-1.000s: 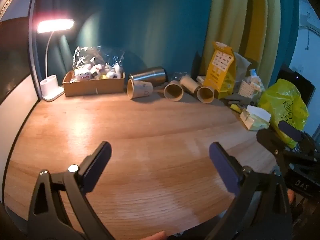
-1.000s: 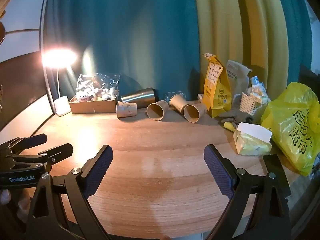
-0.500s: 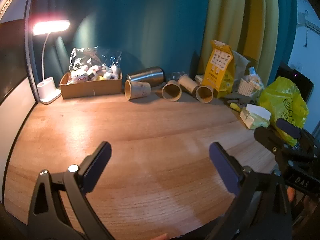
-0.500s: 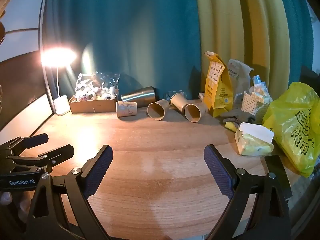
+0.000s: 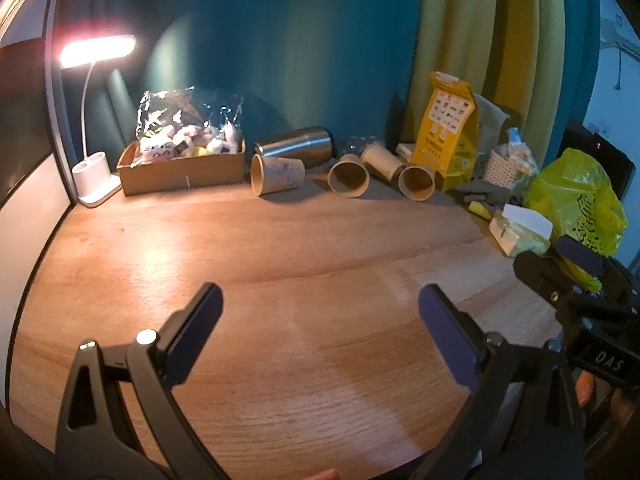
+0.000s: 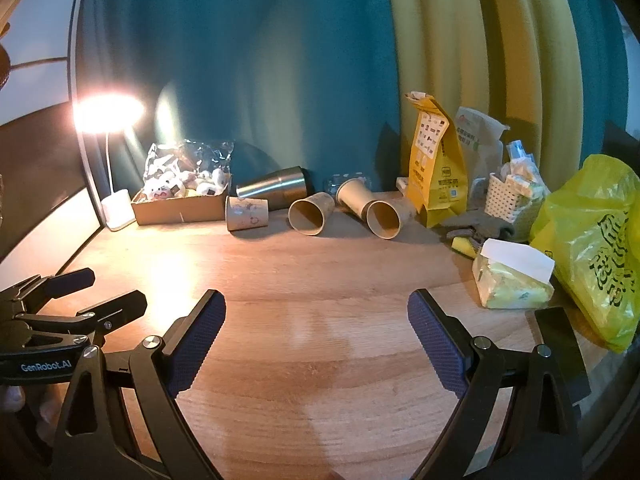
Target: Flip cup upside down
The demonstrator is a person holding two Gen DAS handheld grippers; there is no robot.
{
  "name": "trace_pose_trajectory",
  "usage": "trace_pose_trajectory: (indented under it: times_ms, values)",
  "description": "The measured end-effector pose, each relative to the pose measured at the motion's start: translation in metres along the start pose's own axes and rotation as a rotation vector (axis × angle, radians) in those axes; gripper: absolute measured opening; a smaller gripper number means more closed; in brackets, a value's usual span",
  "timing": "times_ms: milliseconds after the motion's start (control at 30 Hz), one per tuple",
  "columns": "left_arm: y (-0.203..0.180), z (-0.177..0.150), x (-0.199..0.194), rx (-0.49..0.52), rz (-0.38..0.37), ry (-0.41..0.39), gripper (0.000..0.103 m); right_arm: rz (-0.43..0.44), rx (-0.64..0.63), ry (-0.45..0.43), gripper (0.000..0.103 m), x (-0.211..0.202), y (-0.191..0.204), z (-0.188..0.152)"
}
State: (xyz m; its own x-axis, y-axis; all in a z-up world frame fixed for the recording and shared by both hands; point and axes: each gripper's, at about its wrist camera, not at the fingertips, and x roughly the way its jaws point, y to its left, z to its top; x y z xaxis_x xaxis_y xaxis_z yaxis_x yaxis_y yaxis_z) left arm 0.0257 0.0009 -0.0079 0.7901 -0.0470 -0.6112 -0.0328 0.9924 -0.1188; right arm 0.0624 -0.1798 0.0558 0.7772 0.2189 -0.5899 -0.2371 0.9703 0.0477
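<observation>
Several paper cups lie on their sides at the back of the wooden table: a printed cup (image 5: 276,173) (image 6: 247,213), a brown cup (image 5: 349,178) (image 6: 310,213) with its mouth towards me, and two more brown cups (image 5: 416,182) (image 6: 386,218) to its right. A steel tumbler (image 5: 295,147) (image 6: 272,189) lies behind them. My left gripper (image 5: 318,328) is open and empty over the near table, far from the cups. My right gripper (image 6: 316,330) is open and empty too, beside it to the right.
A lit desk lamp (image 5: 94,128) and a cardboard box of sweets (image 5: 182,164) stand at the back left. A yellow paper bag (image 5: 450,134), a white basket (image 6: 508,200), a tissue pack (image 6: 512,280) and a yellow plastic bag (image 6: 596,248) crowd the right side.
Both grippers have drifted slightly; the views shift a little. Both stay open and nothing on the table has moved.
</observation>
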Motion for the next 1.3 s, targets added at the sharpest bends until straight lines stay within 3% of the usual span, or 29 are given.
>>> trace_pose_trajectory:
  times_ms: [1300]
  values:
    - [-0.002, -0.002, -0.006, 0.007, 0.001, -0.020, 0.099, 0.002, -0.003, 0.004, 0.094, 0.003, -0.003, 0.004]
